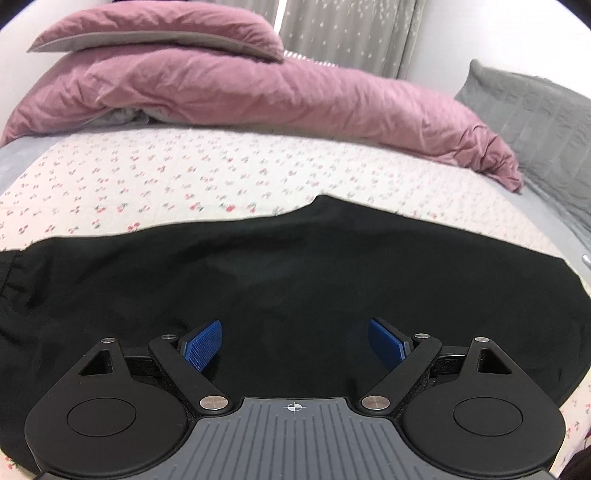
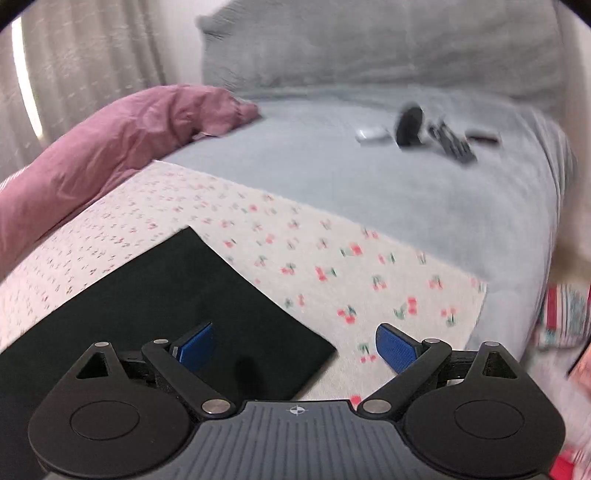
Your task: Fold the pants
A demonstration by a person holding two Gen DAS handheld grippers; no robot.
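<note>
A pink duvet (image 1: 236,92) lies bunched along the far side of a cherry-print sheet (image 1: 147,173). Grey pillows (image 2: 369,44) stand at the head. On the grey blanket (image 2: 424,199) rest a white case (image 2: 373,134) and blurred dark items (image 2: 436,133). Curtains (image 1: 351,33) hang behind.

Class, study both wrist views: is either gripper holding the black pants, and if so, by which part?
Nothing is held. The left gripper is open above the black pants; the right gripper is open over a corner of them, on the cherry-print quilt.

pants (image 1: 295,273) cut off L/bottom edge; small dark items (image 2: 436,133) blurred, unidentifiable
</note>
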